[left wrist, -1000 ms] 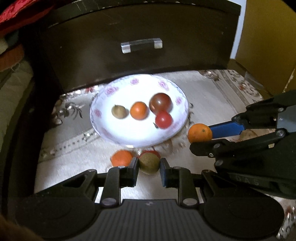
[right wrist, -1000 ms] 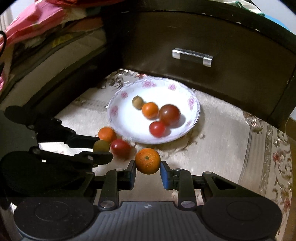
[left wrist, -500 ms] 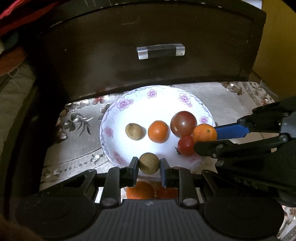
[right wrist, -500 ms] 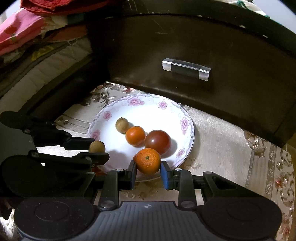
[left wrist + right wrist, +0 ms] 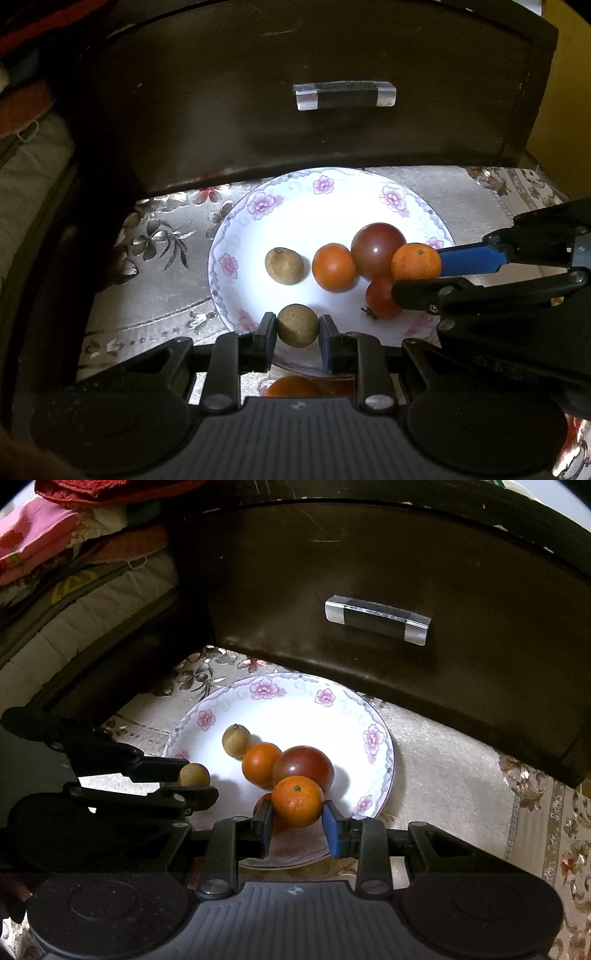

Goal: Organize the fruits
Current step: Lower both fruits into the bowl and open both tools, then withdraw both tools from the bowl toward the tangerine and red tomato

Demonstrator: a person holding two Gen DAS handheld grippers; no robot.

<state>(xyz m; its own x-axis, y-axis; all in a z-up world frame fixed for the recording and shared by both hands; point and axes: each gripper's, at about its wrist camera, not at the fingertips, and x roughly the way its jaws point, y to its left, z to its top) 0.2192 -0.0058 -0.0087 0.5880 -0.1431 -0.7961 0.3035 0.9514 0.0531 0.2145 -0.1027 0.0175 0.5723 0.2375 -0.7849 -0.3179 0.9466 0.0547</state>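
1. While both grippers hang over the floral plate (image 5: 402,201), each one has a fruit clamped between its fingers.
2. Left gripper (image 5: 297,330): clamped on a small brown round fruit (image 5: 297,325), held over the near rim of the plate. Same fruit shows in the right wrist view (image 5: 194,774), at the plate's left edge.
3. Right gripper (image 5: 297,812): clamped on a small orange (image 5: 298,800), stem dimple up, over the near-right part of the plate. In the left wrist view the orange (image 5: 416,261) sits against the dark red tomato (image 5: 377,249); cannot tell if they touch.
4. On the plate, in a rough row: a second brown fruit (image 5: 284,266), an orange tomato (image 5: 334,266), the dark red tomato. A smaller red tomato (image 5: 382,298) lies nearer, partly hidden under the right gripper's finger.
5. Off the plate: something orange (image 5: 293,386) on the patterned cloth (image 5: 155,266), mostly hidden behind the left gripper body.
6. Behind the plate: dark wood drawer front (image 5: 406,572) with a bar handle (image 5: 377,619).
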